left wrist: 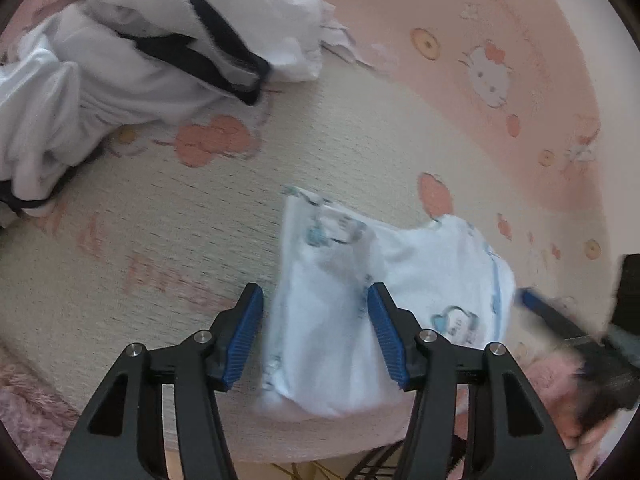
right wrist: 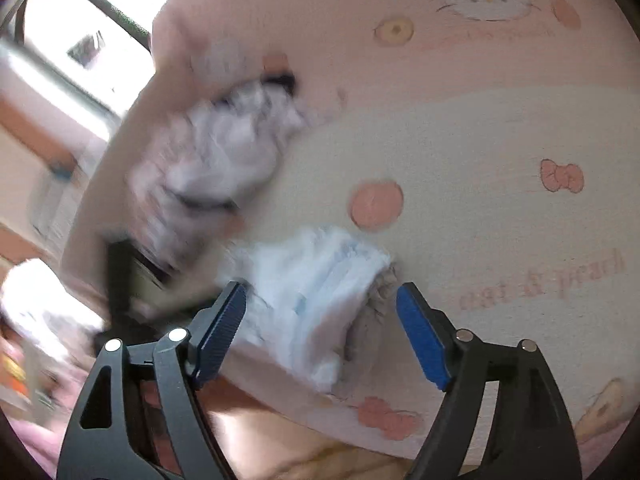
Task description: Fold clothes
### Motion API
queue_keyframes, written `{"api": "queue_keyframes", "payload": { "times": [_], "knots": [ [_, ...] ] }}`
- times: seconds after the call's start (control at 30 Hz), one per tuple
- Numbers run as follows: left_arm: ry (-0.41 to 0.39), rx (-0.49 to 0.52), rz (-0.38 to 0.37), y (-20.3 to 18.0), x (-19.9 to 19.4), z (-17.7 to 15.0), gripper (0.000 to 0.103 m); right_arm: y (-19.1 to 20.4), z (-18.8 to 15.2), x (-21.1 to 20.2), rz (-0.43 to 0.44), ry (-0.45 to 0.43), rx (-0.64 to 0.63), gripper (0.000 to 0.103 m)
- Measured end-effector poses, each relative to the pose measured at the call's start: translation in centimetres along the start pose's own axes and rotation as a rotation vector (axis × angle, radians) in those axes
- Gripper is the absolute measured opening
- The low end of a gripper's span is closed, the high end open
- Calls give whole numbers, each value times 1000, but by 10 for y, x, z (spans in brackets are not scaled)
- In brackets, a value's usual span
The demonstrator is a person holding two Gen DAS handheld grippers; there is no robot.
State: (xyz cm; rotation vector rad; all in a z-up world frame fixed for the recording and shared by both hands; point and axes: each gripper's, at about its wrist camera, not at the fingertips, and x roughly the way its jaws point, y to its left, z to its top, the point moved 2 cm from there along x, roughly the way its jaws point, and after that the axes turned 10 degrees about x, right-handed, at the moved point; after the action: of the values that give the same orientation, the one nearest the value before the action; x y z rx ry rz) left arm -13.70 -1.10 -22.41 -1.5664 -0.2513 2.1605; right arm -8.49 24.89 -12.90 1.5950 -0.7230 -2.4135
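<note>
1. Left gripper at bottom centre of left wrist view: jaws apart, nothing gripped, hovering over small white garment with blue prints, lying folded lower centre on pink cartoon mat.
2. Right gripper bottom centre of right wrist view: jaws wide, empty, same garment below between them, blurred.
3. White clothes pile with black trim upper left, well apart from garment.

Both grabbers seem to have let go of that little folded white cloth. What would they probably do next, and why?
Probably reach toward the crumpled white garment with black trim. The small folded cloth lies on the mat, and both the left hand-held gripper and right hand-held gripper stand open, gripping nothing.
</note>
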Motion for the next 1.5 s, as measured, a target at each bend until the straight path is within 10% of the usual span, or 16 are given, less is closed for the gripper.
{"api": "queue_keyframes", "payload": {
  "times": [0.07, 0.23, 0.33, 0.53, 1.1, 1.4, 1.5],
  "knots": [
    [4, 13, -21, -6, 2, 0, 55, -6, -11, 34, -107, 86, -2, 79],
    [9, 64, 23, -19, 11, 5, 44, -20, -12, 62, -30, 108, 111, 90],
    [-7, 94, 42, -28, 8, 3, 23, -4, -15, 63, 37, 118, 31, 50],
    [-59, 181, 19, -75, -12, 16, 22, -10, -11, 39, 114, 107, 78, 28],
    [18, 490, -225, -406, 162, 139, 22, -262, 104, -158, -98, -249, 311, 28],
    [46, 442, -244, -459, 232, 156, 22, -352, 153, -175, -199, -346, 421, 30],
    [145, 389, -166, -445, 266, 150, 27, -381, 157, -172, -371, -314, 535, 55]
  ]
}}
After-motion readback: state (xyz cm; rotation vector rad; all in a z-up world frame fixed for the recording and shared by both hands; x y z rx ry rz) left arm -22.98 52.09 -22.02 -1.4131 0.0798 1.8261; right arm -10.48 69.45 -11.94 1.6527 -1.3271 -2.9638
